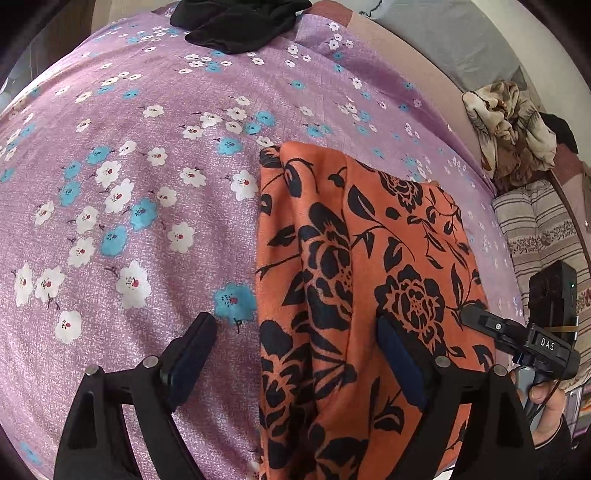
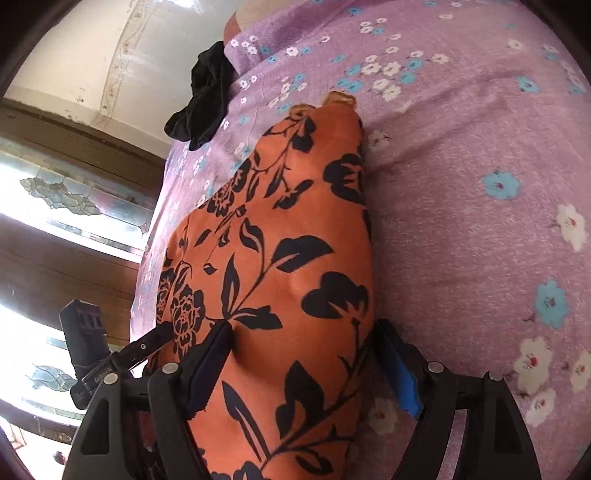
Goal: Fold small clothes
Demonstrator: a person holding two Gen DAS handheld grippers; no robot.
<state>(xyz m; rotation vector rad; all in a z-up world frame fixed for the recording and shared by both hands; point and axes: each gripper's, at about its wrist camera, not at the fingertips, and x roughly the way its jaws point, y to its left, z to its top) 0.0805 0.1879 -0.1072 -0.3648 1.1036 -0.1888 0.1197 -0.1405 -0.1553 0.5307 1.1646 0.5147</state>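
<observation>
Black gripper fingers with dark blue pads are filling the bottom of both wrist views. On the left gripper (image 1: 295,354), the jaws are standing spread wide: the left finger (image 1: 192,354) is hanging over the bare bedspread, while the right one is lying against the orange cloth (image 1: 362,280), a small garment printed with black roses and leaves. Only the cloth's left part is sitting between these jaws, and the pads are not pressing on it.

White letters reading "DAS" are showing on the body of the right gripper (image 1: 476,314) at the right edge of the left wrist view, where a hand (image 1: 546,410) is clutching its handle. No other writing is legible.

From the right wrist view, the right gripper (image 2: 303,354) is also holding its jaws apart, and the orange cloth (image 2: 280,258) is bulging up between them as a puffed fold. Its left pad (image 2: 210,365) is touching the fabric's side; whether the right pad is touching too I cannot tell. The left gripper's black tip (image 2: 147,343) is poking in at the cloth's left edge.

Beneath everything, a purple bedspread (image 1: 129,184) with white and blue flowers is lying spread out, and the orange cloth is resting on it. A black garment (image 1: 236,26) is sitting crumpled near the far edge, well apart from the orange one. Off the bed at the right, a beige patterned cloth (image 1: 509,129) is lying bunched.
</observation>
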